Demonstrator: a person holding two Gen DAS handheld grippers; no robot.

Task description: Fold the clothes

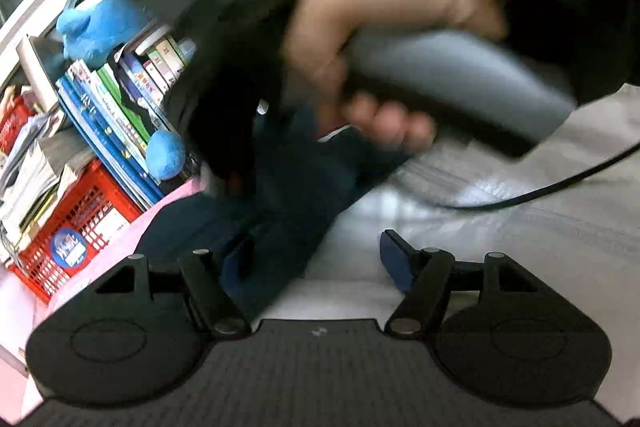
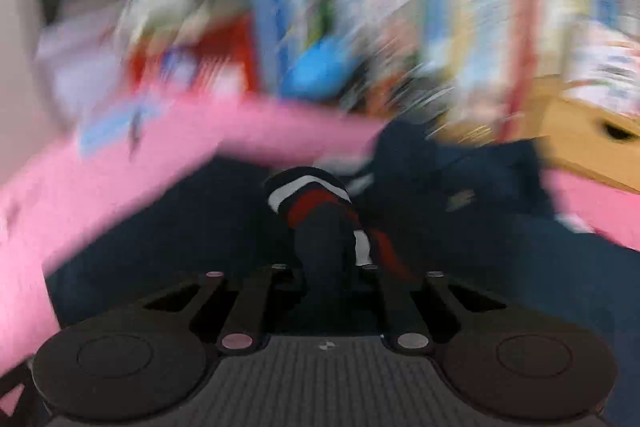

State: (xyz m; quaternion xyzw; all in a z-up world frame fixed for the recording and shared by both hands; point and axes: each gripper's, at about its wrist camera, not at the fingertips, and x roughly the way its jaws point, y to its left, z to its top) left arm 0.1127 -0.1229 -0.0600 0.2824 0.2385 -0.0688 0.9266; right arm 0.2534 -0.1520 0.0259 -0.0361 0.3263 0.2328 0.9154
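Observation:
A dark navy garment (image 1: 280,211) lies on a pink surface (image 1: 116,247) and partly over a pale grey cloth (image 1: 500,227). My left gripper (image 1: 316,259) is open and empty, its blue-padded fingers (image 1: 394,259) wide apart just above the garment's edge. In that view a hand holds the other gripper's grey handle (image 1: 460,91) above the garment. My right gripper (image 2: 328,267) is shut on a bunched navy part of the garment with a white and red striped cuff (image 2: 316,199). The rest of the navy garment (image 2: 460,179) spreads beyond it. The right wrist view is heavily blurred.
A bookshelf with books (image 1: 120,115), blue plush toys (image 1: 100,23) and a red crate (image 1: 76,223) stands behind the pink surface. A wooden drawer unit (image 2: 592,143) stands at the right. A black cable (image 1: 540,195) trails over the grey cloth.

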